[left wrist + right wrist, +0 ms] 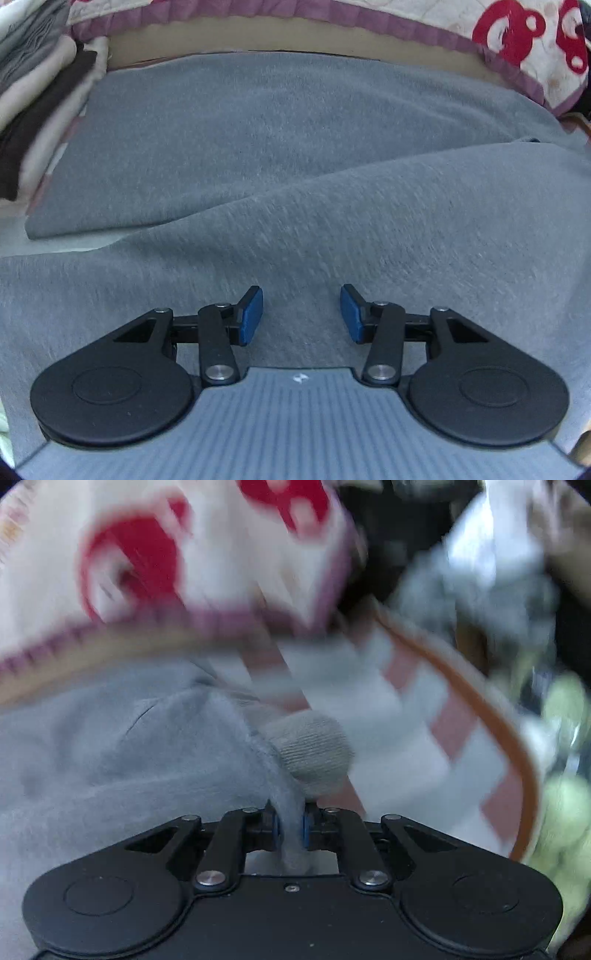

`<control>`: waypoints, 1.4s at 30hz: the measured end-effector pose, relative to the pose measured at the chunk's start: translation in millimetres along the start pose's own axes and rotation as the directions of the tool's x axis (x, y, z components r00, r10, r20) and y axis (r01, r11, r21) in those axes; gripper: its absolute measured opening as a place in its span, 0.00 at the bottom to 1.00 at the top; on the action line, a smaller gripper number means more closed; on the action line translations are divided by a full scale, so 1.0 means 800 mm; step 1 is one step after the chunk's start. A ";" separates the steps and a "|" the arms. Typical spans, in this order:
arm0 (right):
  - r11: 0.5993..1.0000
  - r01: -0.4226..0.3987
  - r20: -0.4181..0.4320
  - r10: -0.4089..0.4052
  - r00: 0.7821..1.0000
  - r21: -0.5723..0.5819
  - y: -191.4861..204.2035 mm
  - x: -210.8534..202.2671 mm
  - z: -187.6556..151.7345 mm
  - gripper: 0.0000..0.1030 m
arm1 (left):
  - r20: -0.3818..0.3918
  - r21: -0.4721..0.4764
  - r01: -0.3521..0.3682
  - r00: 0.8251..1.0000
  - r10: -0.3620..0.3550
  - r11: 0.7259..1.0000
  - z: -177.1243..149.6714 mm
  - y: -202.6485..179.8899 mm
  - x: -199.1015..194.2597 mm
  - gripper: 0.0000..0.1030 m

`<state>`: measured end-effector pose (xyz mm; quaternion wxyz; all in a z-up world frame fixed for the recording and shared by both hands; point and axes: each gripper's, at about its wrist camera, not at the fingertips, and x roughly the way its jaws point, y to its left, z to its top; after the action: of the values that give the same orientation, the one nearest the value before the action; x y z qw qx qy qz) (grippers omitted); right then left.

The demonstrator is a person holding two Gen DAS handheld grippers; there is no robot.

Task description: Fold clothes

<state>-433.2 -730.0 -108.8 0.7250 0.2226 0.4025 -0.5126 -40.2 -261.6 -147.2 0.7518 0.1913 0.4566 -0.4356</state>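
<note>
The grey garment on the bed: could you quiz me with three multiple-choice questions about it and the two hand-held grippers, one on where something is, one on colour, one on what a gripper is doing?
1. Where is the stack of folded clothes in the left wrist view?
A. At the left edge, beside the grey garment
B. On top of the garment
C. Between the gripper's pads

2. What colour are the pads of the left gripper?
A. Red
B. Blue
C. Green

3. What is the right gripper doing?
A. Open above bare bedding
B. Shut on the grey garment
C. Shut on a sock

Answers:
1 A, the stack sits at the far left, off the garment.
2 B, both pads show blue.
3 B, grey fabric is pinched between its closed pads, near a ribbed cuff.
</note>
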 end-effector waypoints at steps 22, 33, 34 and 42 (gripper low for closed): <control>0.801 -0.318 -0.137 0.439 0.888 0.508 -0.057 0.071 -0.071 0.27 | 0.057 -0.220 -0.066 0.995 0.080 0.973 0.000 0.044 -0.023 0.45; 0.728 -0.686 -0.086 0.684 0.724 0.008 0.172 -0.026 0.051 0.12 | 0.031 -0.273 -0.120 0.991 0.133 0.955 -0.007 0.060 -0.023 0.45; 0.676 -0.735 -0.109 0.735 0.670 0.041 0.184 -0.022 0.050 0.17 | 0.030 -0.265 -0.120 0.991 0.133 0.957 -0.007 0.058 -0.023 0.45; 0.768 -0.583 0.187 0.552 0.813 0.267 0.067 -0.042 0.034 0.42 | 0.027 -0.225 -0.149 0.987 0.159 0.963 -0.007 0.056 -0.018 0.45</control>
<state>-378.9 -711.3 -70.6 0.8200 0.4201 0.1941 -0.3368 -9.1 -225.9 -142.5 0.8102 0.1311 0.4692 -0.3259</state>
